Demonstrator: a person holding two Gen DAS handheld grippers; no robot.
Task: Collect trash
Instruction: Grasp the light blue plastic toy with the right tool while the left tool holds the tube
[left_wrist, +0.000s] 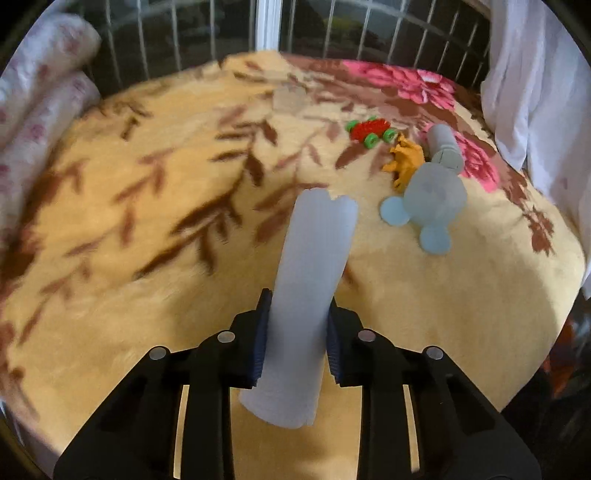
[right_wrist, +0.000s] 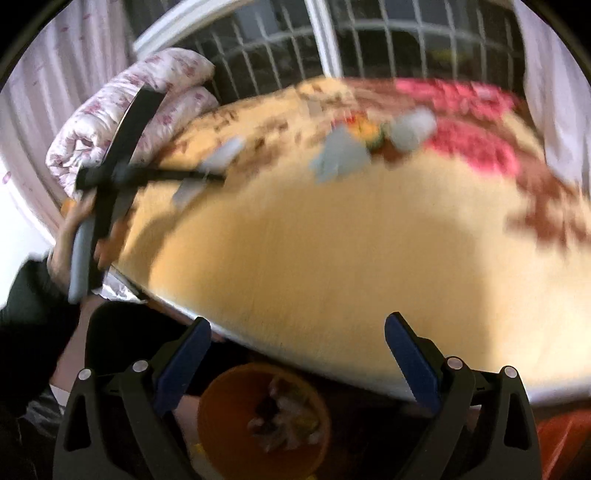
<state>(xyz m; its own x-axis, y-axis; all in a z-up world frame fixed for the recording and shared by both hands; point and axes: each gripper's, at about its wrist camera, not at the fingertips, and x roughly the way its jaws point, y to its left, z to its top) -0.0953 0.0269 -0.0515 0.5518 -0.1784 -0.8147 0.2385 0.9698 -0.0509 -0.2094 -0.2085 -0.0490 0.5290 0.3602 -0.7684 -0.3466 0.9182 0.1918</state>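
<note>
My left gripper (left_wrist: 298, 299) is shut on a pale grey-blue paper tube (left_wrist: 314, 254), which sticks out forward above the yellow floral blanket (left_wrist: 147, 229). In the right wrist view the tube (right_wrist: 223, 155) shows as a blur, and a hand (right_wrist: 68, 240) holds that gripper at the left. My right gripper (right_wrist: 298, 319) is open with nothing between its fingers. It hangs over the bed's near edge, above an orange bin (right_wrist: 229, 387) with scraps inside.
On the blanket to the right lie a red toy car with green wheels (left_wrist: 369, 130), an orange toy animal (left_wrist: 404, 162), a pale blue round-eared piece (left_wrist: 432, 199) and a grey cylinder (left_wrist: 445, 147). A rolled quilt (left_wrist: 44, 92) lies left, a white curtain (left_wrist: 535, 92) hangs right, and a barred window stands behind.
</note>
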